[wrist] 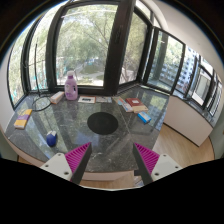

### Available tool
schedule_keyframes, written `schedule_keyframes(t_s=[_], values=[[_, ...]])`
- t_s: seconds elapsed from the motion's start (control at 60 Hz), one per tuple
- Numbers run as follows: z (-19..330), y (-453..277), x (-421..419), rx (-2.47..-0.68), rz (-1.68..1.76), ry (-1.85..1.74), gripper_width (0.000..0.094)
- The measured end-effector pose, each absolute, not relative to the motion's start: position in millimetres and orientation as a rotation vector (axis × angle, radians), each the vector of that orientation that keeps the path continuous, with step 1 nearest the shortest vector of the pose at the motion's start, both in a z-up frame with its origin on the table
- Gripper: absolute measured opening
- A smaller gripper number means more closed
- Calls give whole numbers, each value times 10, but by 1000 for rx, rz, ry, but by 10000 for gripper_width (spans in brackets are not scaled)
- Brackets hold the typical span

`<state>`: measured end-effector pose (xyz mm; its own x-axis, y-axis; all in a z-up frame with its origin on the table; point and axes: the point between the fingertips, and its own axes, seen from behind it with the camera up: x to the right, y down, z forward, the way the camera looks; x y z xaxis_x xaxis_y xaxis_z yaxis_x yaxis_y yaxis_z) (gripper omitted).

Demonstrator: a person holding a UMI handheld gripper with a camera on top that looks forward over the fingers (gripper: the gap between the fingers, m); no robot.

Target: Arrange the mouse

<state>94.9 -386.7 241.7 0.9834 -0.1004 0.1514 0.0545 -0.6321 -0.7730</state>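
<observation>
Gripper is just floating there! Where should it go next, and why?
Probably forward and to the left, toward the small blue object near the glass table's edge, which may be the mouse. The gripper is open with nothing between its fingers, and the round black pad ahead of them lies bare.

hand-held gripper (112,158), fingers spread, empty

The tongs (113,158) have two black fingers. Each finger has a bright pink pad (77,155) with little ridges on its inside face.
</observation>
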Motion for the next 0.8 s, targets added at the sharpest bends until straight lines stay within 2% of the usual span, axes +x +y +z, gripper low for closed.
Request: schedule_keyframes(t_s=[0.217,0.433,0.667,0.8], values=[[2293,-3985,1062,-2263,-249,59,850],[1815,-4299,903,-2284,-259,60,852],[897,-4479,-220,-2353,-62,67,851],[611,-4179,-1034,-2325,29,27,854]])
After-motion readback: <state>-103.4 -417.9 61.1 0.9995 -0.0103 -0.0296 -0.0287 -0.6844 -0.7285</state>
